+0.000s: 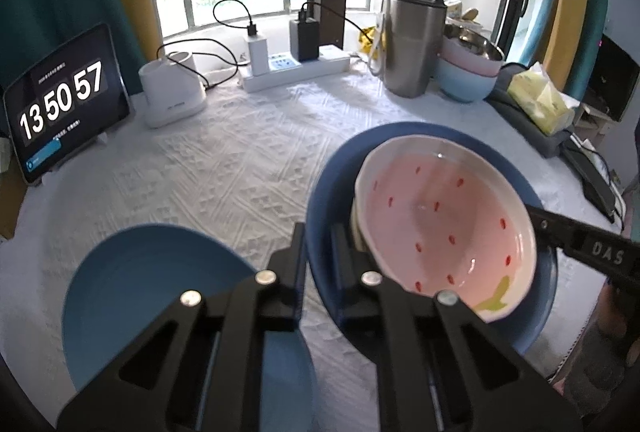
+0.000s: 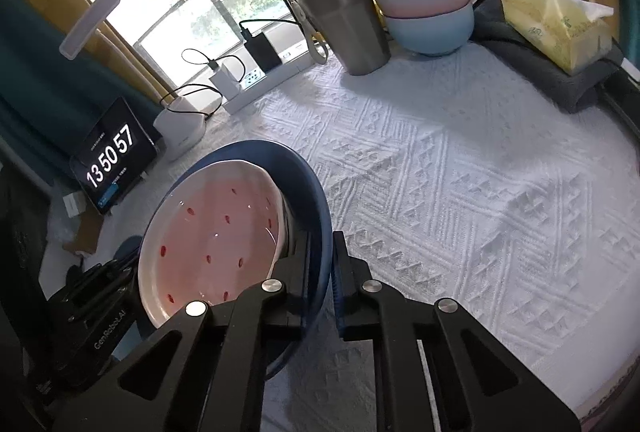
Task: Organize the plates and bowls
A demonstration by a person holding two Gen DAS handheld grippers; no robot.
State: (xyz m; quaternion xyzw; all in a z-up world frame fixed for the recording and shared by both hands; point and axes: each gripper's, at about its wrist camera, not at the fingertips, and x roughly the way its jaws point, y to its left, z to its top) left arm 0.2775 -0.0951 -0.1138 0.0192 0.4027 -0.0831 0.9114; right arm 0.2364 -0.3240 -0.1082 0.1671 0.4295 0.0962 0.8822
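A dark blue plate (image 1: pixel 440 135) carries a pink bowl with red strawberry seeds (image 1: pixel 440 224), which leans inside it. My left gripper (image 1: pixel 319 252) is shut on the plate's left rim, one finger on each side of the edge. At the plate's right rim is my right gripper (image 1: pixel 548 232). In the right wrist view that right gripper (image 2: pixel 325 264) is shut on the dark blue plate's (image 2: pixel 304 183) rim, with the pink bowl (image 2: pixel 216 228) just left of it. A lighter blue plate (image 1: pixel 152 292) lies on the cloth to the left. I cannot tell whether the held plate touches the cloth.
White textured tablecloth (image 1: pixel 220 171) covers the table. Along the back stand a tablet clock (image 1: pixel 68 103), a white container (image 1: pixel 172 91), a power strip with chargers (image 1: pixel 296 71), a steel tumbler (image 1: pixel 412 43) and stacked bowls (image 1: pixel 468 71). A yellow tissue pack (image 1: pixel 540 99) sits at the right.
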